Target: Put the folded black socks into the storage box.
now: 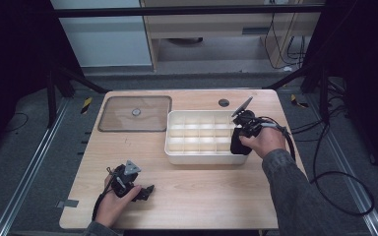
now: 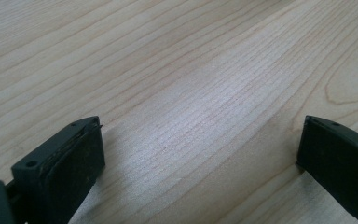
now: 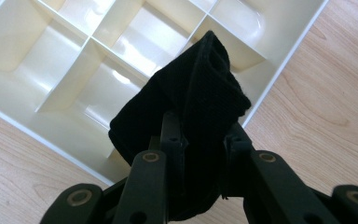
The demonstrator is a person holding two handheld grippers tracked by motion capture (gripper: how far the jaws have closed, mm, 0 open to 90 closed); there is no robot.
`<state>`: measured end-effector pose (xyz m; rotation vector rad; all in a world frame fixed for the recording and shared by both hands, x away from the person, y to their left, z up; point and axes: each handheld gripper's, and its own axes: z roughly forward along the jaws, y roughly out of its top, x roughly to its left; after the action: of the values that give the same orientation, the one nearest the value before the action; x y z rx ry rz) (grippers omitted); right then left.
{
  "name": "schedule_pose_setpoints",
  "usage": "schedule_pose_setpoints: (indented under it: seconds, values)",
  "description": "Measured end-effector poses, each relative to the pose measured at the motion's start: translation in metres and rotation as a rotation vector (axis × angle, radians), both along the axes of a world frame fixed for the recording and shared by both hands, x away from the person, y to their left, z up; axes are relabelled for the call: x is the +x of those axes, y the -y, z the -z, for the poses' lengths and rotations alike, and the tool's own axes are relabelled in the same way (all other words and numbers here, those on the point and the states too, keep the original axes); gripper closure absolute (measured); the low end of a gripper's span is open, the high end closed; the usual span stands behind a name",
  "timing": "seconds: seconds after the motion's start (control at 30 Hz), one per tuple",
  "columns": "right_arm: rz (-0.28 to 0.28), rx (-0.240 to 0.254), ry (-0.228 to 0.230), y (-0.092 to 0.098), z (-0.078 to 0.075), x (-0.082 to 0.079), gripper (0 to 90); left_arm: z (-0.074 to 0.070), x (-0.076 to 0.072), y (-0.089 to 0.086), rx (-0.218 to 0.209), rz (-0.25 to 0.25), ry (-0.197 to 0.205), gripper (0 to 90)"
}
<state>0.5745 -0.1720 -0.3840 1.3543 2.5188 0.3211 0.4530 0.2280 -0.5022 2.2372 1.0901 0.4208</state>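
A folded black cloth (image 3: 191,107) is pinched between the jaws of my right gripper (image 3: 203,140), which is shut on it. It hangs over the near right corner of a cream divided organiser box (image 3: 51,70). From above, the cloth (image 1: 239,142) hangs at the right end of the box (image 1: 177,156), under my right gripper (image 1: 243,129). My left gripper (image 1: 145,191) lies low on the wooden table near its front left. Its jaws stand wide apart over bare wood, as the left gripper view (image 2: 200,149) shows, with nothing between them.
A clear flat lid (image 1: 135,113) with a round knob lies at the table's back left. A dark round hole (image 1: 224,103) sits near the back edge. Cables (image 1: 334,177) trail off the table's right side. Dark frame posts stand at both back corners.
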Motion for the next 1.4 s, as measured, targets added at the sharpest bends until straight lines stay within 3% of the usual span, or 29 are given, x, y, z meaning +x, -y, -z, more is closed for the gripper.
schedule_pose_setpoints:
  seconds: [0.63, 1.13, 1.4]
  values:
    - [0.013, 0.008, -0.022, -0.001, -0.004, 0.0, 75.5, 0.0, 0.0, 0.0, 0.003, -0.001, -0.002, 0.0]
    - [0.016, -0.049, -0.026, -0.005, 0.006, 0.002, 75.4, 0.0, 0.001, 0.0, 0.004, 0.001, -0.003, 0.0]
    - [0.025, -0.046, -0.028, -0.003, 0.012, 0.002, 75.1, 0.0, 0.001, 0.0, 0.004, -0.001, -0.002, 0.0]
